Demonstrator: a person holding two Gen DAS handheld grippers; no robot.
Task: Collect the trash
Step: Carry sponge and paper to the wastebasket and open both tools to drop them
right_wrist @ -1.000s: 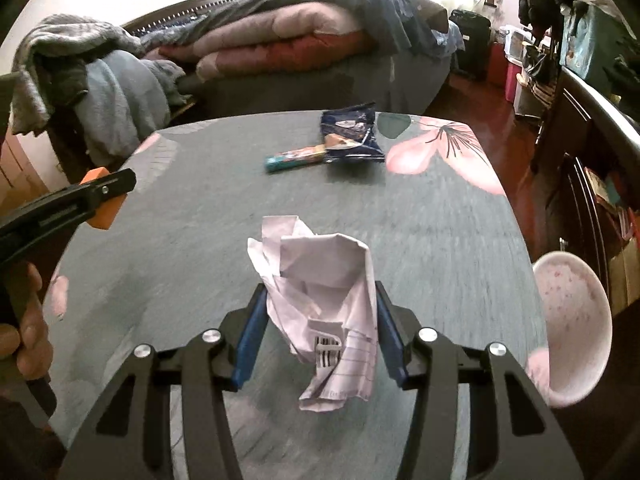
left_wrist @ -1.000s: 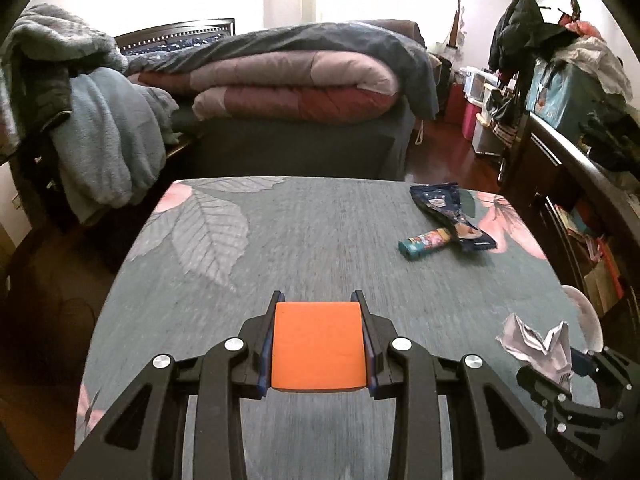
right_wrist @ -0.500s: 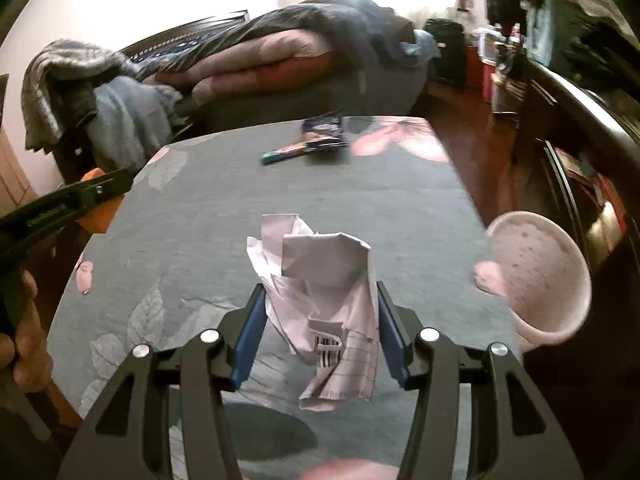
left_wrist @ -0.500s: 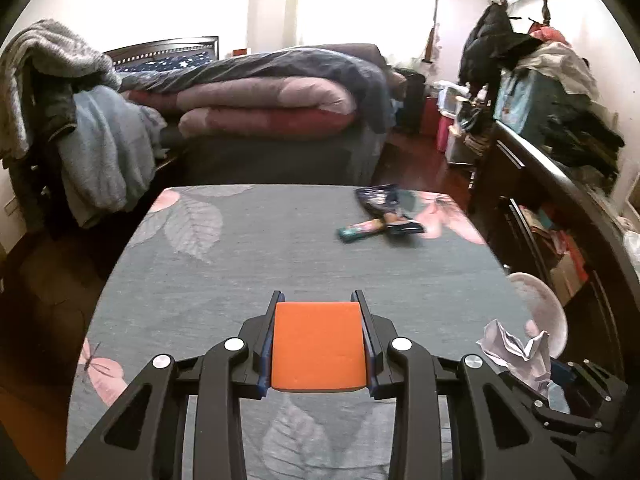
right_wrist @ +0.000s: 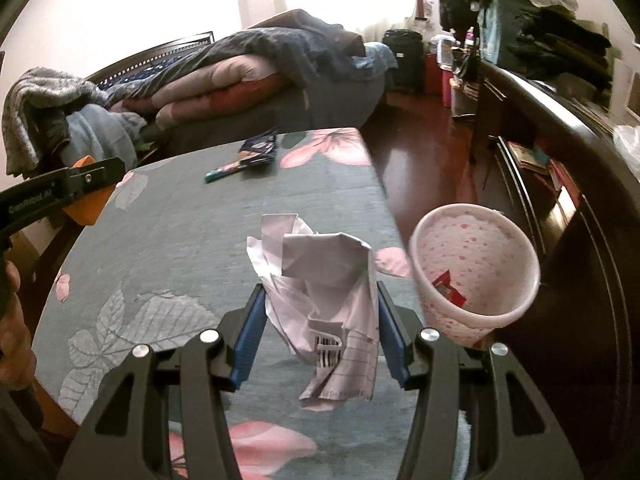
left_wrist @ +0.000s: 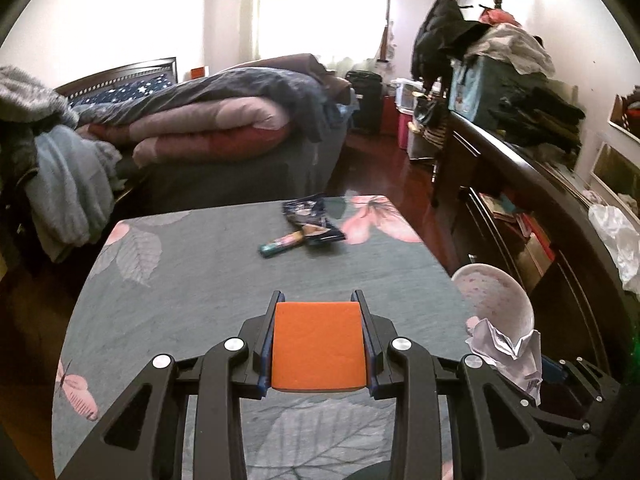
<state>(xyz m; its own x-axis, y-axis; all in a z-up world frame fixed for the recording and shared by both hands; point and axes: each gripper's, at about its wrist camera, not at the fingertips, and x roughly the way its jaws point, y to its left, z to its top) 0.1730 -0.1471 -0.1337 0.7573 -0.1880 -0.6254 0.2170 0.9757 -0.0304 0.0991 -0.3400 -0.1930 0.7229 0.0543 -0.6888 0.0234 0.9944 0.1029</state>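
Observation:
My right gripper is shut on a crumpled white paper and holds it above the table's right part, just left of a pink speckled bin that holds a red wrapper. The paper and the bin also show at the right in the left wrist view. My left gripper is shut on an orange sponge block above the table's near part. A dark blue snack wrapper and a teal tube lie at the table's far side.
The table has a grey cloth with leaves and pink flowers. A bed with piled quilts stands behind it. A dark wooden cabinet with clothes on top runs along the right. A chair with blankets stands at the left.
Both grippers have pulled back and risen over the table. The right gripper has carried the paper rightward, so the bin now stands close beside it with its inside in view.

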